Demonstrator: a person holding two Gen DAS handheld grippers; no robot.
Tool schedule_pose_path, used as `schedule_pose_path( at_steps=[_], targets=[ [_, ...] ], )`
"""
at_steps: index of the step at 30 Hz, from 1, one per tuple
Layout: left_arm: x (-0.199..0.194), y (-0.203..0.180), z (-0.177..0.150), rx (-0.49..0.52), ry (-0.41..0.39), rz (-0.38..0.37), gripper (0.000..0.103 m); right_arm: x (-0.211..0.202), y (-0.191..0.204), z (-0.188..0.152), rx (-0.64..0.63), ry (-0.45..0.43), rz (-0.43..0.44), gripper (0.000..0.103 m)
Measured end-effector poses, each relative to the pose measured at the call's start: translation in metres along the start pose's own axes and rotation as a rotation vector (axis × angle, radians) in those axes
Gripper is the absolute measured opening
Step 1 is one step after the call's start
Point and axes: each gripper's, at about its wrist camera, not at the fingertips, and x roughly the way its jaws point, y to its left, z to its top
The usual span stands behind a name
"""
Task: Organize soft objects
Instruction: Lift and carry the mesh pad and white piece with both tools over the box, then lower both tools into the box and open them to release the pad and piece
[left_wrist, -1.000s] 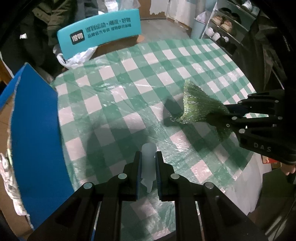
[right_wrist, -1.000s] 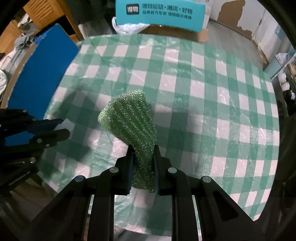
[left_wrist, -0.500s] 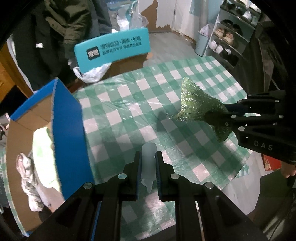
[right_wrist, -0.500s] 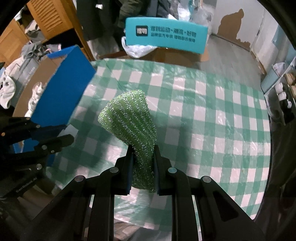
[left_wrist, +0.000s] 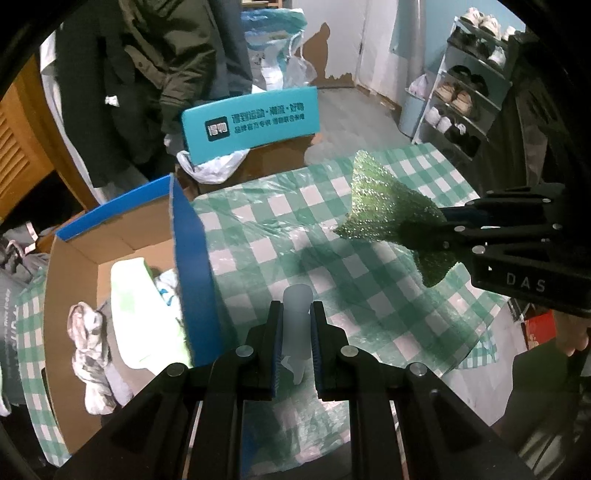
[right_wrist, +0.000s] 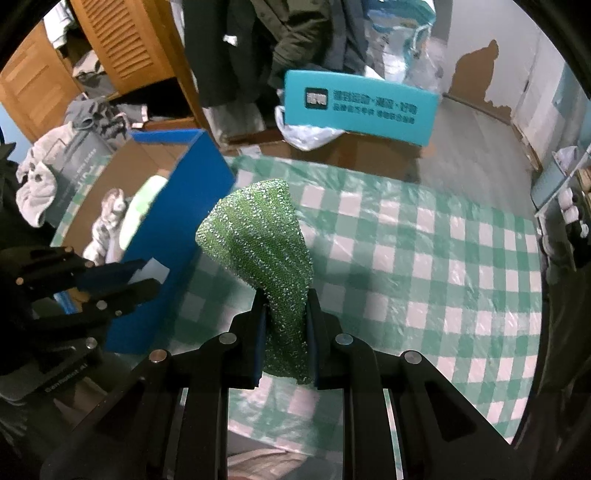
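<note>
My left gripper (left_wrist: 295, 325) is shut on a small white soft piece (left_wrist: 297, 306), held above the table's near edge, just right of the blue-sided cardboard box (left_wrist: 190, 258). My right gripper (right_wrist: 284, 321) is shut on a green glittery scouring cloth (right_wrist: 258, 240), held up over the green checked tablecloth (right_wrist: 424, 258). The right gripper (left_wrist: 448, 225) and its cloth (left_wrist: 384, 214) show at the right of the left wrist view. The left gripper (right_wrist: 142, 277) shows at the left of the right wrist view, beside the box (right_wrist: 177, 236).
The box holds a light green cloth (left_wrist: 136, 314), a grey rag (left_wrist: 86, 343) and other soft things. A teal sign (left_wrist: 251, 123) stands on cardboard beyond the table. Coats (left_wrist: 147, 74) hang behind. A shoe rack (left_wrist: 465, 103) stands at the far right.
Both grippers have risen and drawn back from the table, each still holding its item. The open box and its contents have come into view at the left.
</note>
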Motion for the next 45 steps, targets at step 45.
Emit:
schedule_pose_path(
  at_steps=[45],
  targets=[
    [-0.031,0.159,-0.051,-0.282,-0.031,0.112,0.014,0.052,0.154,0.073,-0.169,0.054,0.102,0.016]
  ],
)
